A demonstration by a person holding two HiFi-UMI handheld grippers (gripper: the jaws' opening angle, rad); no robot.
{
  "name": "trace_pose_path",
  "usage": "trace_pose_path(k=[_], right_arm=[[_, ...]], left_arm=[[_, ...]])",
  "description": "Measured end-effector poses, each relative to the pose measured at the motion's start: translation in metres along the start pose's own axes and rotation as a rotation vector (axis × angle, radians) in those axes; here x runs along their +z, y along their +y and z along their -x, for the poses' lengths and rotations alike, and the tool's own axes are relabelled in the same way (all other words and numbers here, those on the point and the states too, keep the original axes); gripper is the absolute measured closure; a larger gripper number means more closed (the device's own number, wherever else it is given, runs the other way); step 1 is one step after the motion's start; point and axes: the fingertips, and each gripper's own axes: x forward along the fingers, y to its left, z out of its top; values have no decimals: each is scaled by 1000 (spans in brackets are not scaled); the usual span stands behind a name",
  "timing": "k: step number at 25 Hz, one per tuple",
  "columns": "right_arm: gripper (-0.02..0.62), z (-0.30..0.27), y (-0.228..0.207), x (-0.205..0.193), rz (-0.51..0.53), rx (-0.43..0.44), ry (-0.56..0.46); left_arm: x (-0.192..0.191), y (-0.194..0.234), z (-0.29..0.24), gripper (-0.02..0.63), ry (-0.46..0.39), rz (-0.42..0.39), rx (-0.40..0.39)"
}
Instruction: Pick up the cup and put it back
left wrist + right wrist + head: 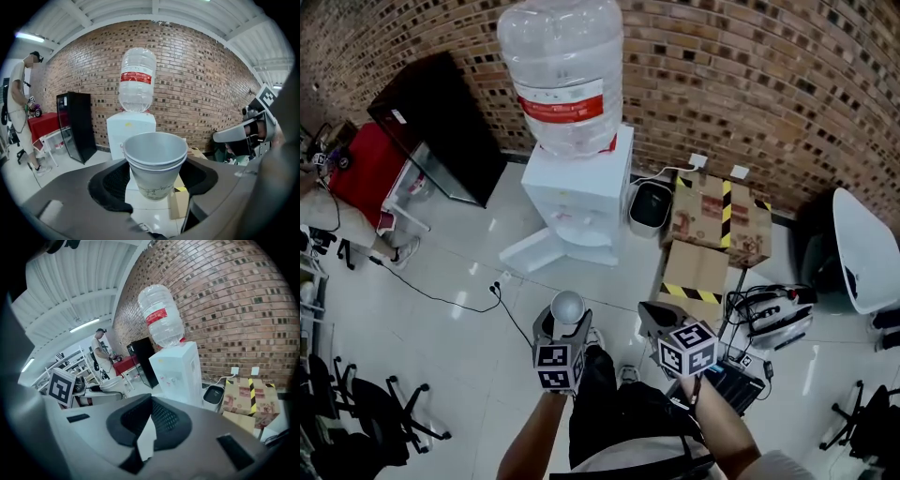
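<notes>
Far left, a black cabinet [441, 127] stands against the brick wall [769, 84], and in the left gripper view a person [21, 108] stands beside it. Next along is the white water dispenser [577, 192] with its big clear bottle [564, 75] on top, straight ahead of you.

Now your left hand-held gripper [565, 323]: it's holding the cup [567, 304], its jaws set moderately apart and clamped on the cup's sides. In the left gripper view the cup [154, 154] stands upright between the jaws of that hand-held gripper [154, 180], mouth up. A second rim shows just under the top one. The cup is off the ground, above the white tiled floor [469, 281], short of the dispenser.

Just to its right is your right hand-held gripper [651, 315]. Its jaws [149, 401] are narrow, tips together, with nothing between them.

Further right, a small dark bin [650, 208] sits beside the dispenser. Cardboard boxes [717, 220] with yellow-and-black tape sit by the wall.
</notes>
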Motion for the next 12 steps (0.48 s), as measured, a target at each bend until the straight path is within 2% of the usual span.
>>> trace_pose_path(k=[7, 12], right_arm=[[588, -60, -21, -15, -14, -37, 52], [588, -122, -52, -36, -10, -62, 68]], left_arm=[[-22, 29, -60, 273, 34, -44, -59], [-61, 58, -125, 273, 61, -97, -106]])
